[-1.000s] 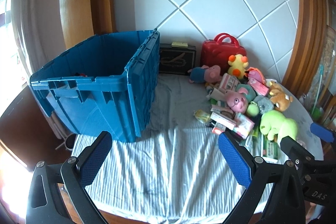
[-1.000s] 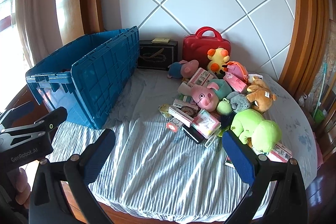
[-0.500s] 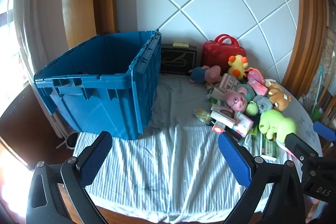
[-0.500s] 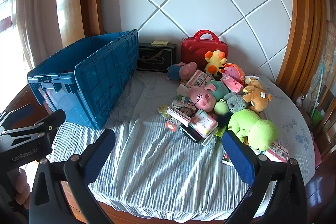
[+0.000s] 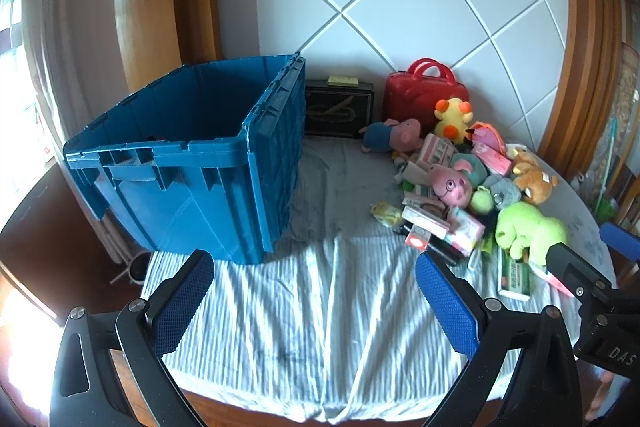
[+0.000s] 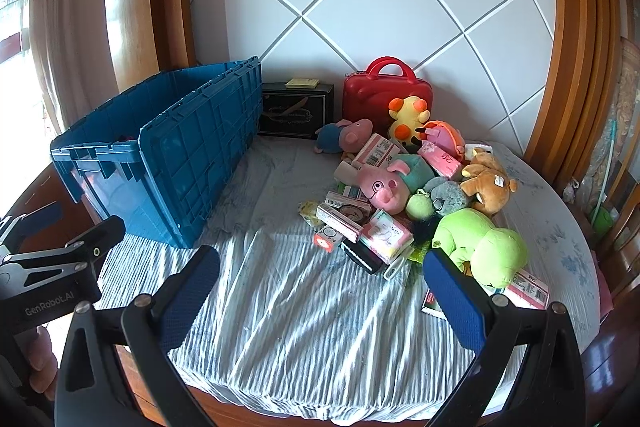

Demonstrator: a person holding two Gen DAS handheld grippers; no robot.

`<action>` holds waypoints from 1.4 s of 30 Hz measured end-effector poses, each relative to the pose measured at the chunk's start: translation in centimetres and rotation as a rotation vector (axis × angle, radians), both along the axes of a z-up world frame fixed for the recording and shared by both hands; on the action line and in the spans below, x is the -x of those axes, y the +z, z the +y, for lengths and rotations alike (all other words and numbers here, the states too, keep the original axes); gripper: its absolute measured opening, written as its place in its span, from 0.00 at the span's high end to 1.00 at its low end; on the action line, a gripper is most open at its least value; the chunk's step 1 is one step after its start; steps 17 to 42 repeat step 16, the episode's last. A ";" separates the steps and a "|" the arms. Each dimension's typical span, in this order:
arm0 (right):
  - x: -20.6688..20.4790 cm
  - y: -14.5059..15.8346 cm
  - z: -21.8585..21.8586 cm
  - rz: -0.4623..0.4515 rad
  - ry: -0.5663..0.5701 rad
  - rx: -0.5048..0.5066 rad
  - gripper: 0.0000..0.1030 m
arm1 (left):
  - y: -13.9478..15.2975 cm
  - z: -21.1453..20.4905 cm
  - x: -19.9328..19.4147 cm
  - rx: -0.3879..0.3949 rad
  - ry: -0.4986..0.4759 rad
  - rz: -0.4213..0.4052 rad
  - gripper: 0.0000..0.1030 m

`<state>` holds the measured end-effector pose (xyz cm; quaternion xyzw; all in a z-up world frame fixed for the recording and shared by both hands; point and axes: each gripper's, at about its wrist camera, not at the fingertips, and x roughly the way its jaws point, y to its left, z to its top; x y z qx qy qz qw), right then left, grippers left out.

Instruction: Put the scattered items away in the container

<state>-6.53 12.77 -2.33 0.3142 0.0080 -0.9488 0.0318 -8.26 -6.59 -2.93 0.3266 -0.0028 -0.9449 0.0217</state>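
Observation:
A big blue crate (image 5: 192, 163) stands open on the left of the cloth-covered table; it also shows in the right wrist view (image 6: 168, 147). A heap of toys and small boxes lies on the right: a green plush (image 6: 480, 243), a pink pig plush (image 6: 382, 183), a brown bear (image 6: 488, 183), a yellow plush (image 6: 408, 119), pink boxes (image 6: 384, 235). My left gripper (image 5: 316, 303) is open and empty above the table's front edge. My right gripper (image 6: 320, 295) is open and empty, in front of the heap.
A red case (image 6: 386, 97) and a black box (image 6: 296, 109) stand against the back wall. The striped cloth (image 6: 312, 315) hangs over the round table's front edge. Wooden pillars flank the white tiled wall.
Both grippers have drawn back and risen a little, so the crate and the heap look slightly farther away. Nothing on the table has moved.

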 end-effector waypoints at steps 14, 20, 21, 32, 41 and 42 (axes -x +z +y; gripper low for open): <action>0.5 -0.1 -0.1 -0.003 0.005 0.001 0.00 | 0.0 0.1 -0.1 0.032 0.018 0.020 0.01; 0.5 -0.1 -0.1 -0.003 0.006 0.001 0.00 | 0.1 0.0 -0.2 0.029 0.019 0.022 0.01; 0.5 -0.1 -0.1 -0.003 0.006 0.001 0.00 | 0.1 0.0 -0.2 0.029 0.019 0.022 0.01; 0.5 -0.1 -0.1 -0.003 0.006 0.001 0.00 | 0.1 0.0 -0.2 0.029 0.019 0.022 0.01; 0.5 -0.1 -0.1 -0.003 0.006 0.001 0.00 | 0.1 0.0 -0.2 0.029 0.019 0.022 0.01; 0.5 -0.1 -0.1 -0.003 0.006 0.001 0.00 | 0.1 0.0 -0.2 0.029 0.019 0.022 0.01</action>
